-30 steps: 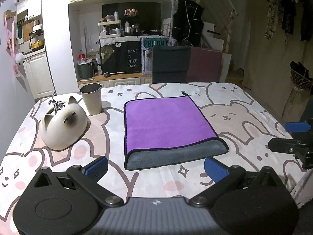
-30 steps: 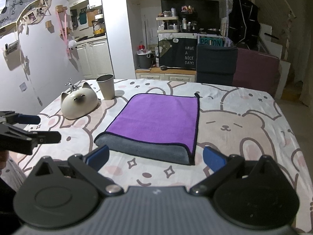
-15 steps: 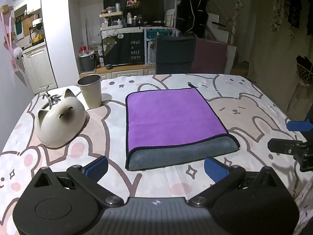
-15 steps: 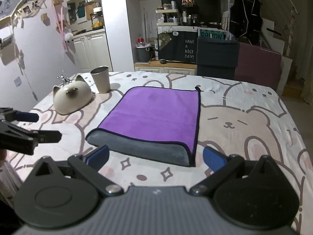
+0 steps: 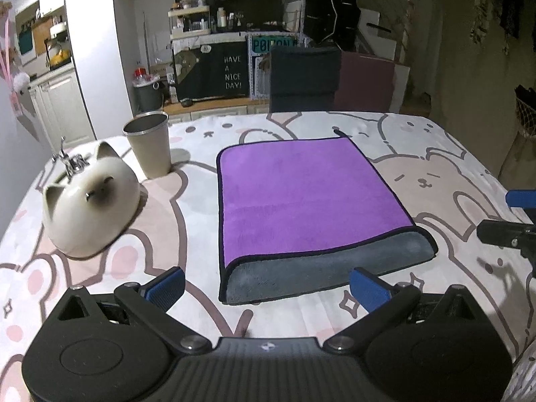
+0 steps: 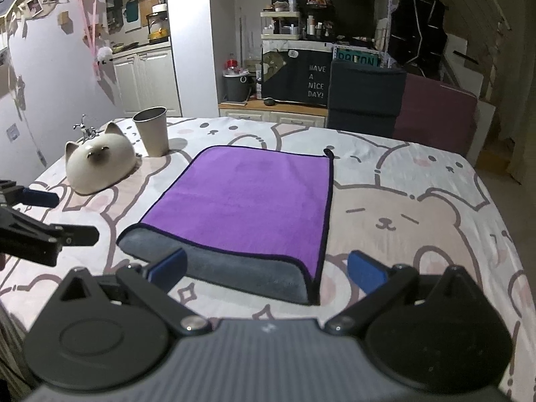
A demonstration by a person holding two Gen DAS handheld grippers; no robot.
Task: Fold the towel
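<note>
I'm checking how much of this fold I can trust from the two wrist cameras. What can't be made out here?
- Towel: the layers under the purple top are hidden in both views; fold count unknown.
- Right gripper in the left wrist view: cut off by the right edge.
- Left gripper in the right wrist view: cut off by the left edge.
- Cup: its inside is too dark to see.
- Back shelf bottles: too small to read.

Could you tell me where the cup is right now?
The cup stands upright at the table's far left in both views, just behind the cat bowl and left of the towel.
</note>
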